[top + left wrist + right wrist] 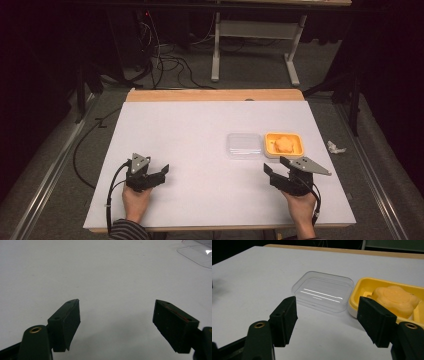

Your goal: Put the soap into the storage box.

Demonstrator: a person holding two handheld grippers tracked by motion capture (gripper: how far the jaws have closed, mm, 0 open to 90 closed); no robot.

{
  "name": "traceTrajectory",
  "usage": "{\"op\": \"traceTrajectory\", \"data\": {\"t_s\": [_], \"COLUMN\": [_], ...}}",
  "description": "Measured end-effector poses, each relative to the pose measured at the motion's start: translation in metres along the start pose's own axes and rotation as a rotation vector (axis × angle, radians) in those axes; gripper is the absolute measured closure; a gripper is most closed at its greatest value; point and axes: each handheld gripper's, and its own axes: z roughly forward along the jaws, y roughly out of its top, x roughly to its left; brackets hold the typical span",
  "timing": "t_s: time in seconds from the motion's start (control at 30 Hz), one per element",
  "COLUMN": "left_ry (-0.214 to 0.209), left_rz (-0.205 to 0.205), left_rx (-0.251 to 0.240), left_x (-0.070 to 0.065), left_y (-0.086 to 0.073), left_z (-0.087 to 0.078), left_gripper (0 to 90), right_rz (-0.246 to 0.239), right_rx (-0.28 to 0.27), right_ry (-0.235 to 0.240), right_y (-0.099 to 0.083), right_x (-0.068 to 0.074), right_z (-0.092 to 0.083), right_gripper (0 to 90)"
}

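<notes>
I am holding my right hand-held gripper (280,173) spread open, just short of the clear lid (323,291), which is lying flat, long axis across, touching the yellow tray (362,290) with its orange soap (394,298). My left hand-held gripper (152,175), also gaping, is sitting well apart on the table (200,130).

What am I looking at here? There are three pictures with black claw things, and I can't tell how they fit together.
A person sits at a white table holding a hand-operated clamp in each hand: the left gripper and the right gripper. The high view looks down from above. The other two come from cameras riding on each gripper, looking out between its black jaws. On the table lie a clear plastic lid and, beside it, a yellow tray holding an orange flower-shaped soap or cake. Both grippers are open and hold nothing.
</notes>
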Motion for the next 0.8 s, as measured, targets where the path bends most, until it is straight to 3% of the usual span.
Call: {"op": "traceTrajectory", "data": {"t_s": [0.33, 0.5, 0.8], "left_ry": [0.0, 0.001, 0.001], "left_rz": [0.0, 0.0, 0.002], "left_rx": [0.001, 0.001, 0.002], "left_x": [0.0, 0.0, 0.0], "left_y": [0.0, 0.0, 0.0], "left_z": [0.0, 0.0, 0.0], "left_gripper": [22.7, 22.7, 22.7], "right_rz": [-0.015, 0.006, -0.027], "right_rx": [0.024, 0.026, 0.06], "right_ry": [0.012, 0.044, 0.058], "right_y": [-0.004, -0.007, -0.011], "right_x": [0.009, 0.012, 0.025], "right_z": [0.006, 0.011, 0.023], "right_gripper": [32.7, 32.6, 32.6]}}
